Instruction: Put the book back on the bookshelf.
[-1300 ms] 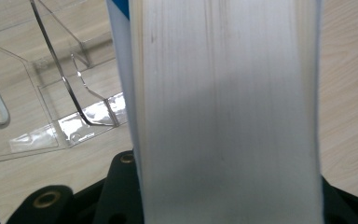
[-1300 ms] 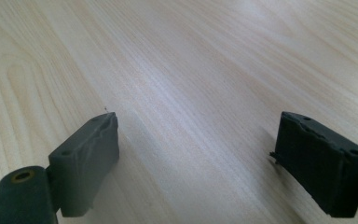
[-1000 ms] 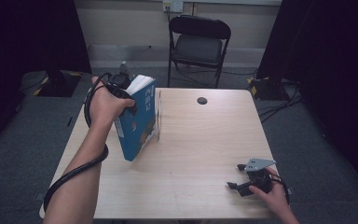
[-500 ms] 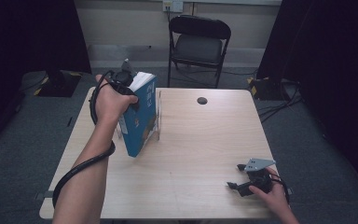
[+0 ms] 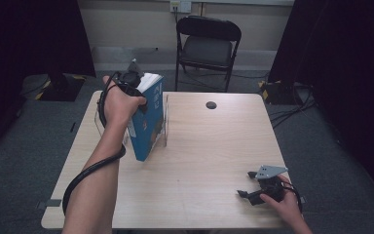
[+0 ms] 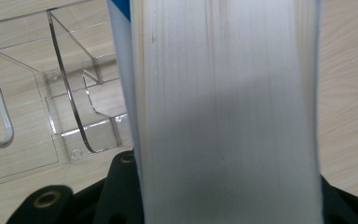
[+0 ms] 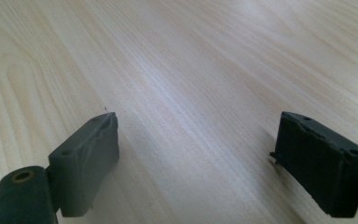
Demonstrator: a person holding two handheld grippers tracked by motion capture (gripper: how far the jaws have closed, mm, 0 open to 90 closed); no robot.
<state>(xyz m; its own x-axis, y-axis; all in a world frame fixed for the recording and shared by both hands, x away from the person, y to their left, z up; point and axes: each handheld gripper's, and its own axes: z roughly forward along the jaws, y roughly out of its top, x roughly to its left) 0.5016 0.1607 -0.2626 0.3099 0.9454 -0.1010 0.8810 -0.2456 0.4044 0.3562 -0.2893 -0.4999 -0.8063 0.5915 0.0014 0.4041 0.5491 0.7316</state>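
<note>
A thick blue book (image 5: pixel 150 124) with white page edges (image 6: pixel 223 112) stands on end, tilted, at the far left of the wooden table (image 5: pixel 209 146). My left gripper (image 5: pixel 141 97) is shut on its upper end, one black jaw on each cover. The book's lower part sits against a clear acrylic book stand (image 5: pixel 165 119), whose dividers (image 6: pixel 74 116) lie just beside the book in the left gripper view. My right gripper (image 5: pixel 245 184) rests on the table near the front right corner. It is open (image 7: pixel 209 154), with bare wood between the fingers.
A small black round disc (image 5: pixel 211 105) lies on the table near its far edge. A black folding chair (image 5: pixel 207 46) stands beyond the table. A cable loops round the left forearm (image 5: pixel 92 170). Dark curtains hang on both sides.
The left hand has shifted slightly toward the far side and tipped the book a little more upright against the clear stand. The right gripper has stayed put.
</note>
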